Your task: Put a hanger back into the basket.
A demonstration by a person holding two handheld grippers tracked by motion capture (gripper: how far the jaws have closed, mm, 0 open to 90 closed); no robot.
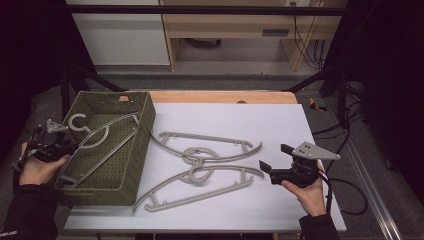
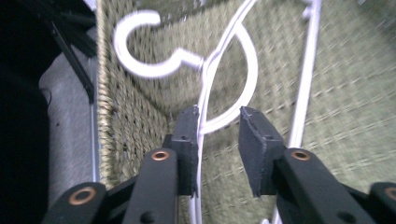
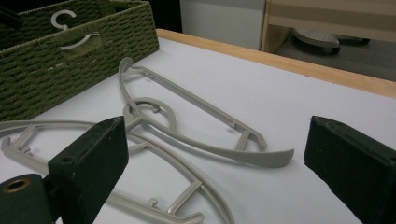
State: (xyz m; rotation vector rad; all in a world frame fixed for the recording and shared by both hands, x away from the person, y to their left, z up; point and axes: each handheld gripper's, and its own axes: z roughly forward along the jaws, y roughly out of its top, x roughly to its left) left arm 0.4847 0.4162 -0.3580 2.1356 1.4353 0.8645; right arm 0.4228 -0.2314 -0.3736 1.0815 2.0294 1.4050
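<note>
A grey plastic hanger point(image 1: 100, 137) lies inside the green woven basket point(image 1: 145, 130) at the table's left. My left gripper point(image 1: 67, 146) reaches over the basket's near left wall. In the left gripper view its jaws point(image 2: 217, 119) stand apart, with the hanger's arm point(image 2: 204, 100) running along the inner face of the left jaw and a gap to the right one. Two more grey hangers, one farther point(image 1: 210, 142) and one nearer point(image 1: 200, 190), lie on the white table with their hooks crossed. My right gripper point(image 1: 273, 156) hovers open to their right, and in its own view the jaws point(image 3: 215, 140) stand wide with the hangers point(image 3: 196, 105) lying beyond them.
The basket point(image 3: 70, 65) takes up the left of the white tabletop point(image 1: 260, 120), whose far edge is wood. Black frame legs stand at both back corners, and cables hang off the right side.
</note>
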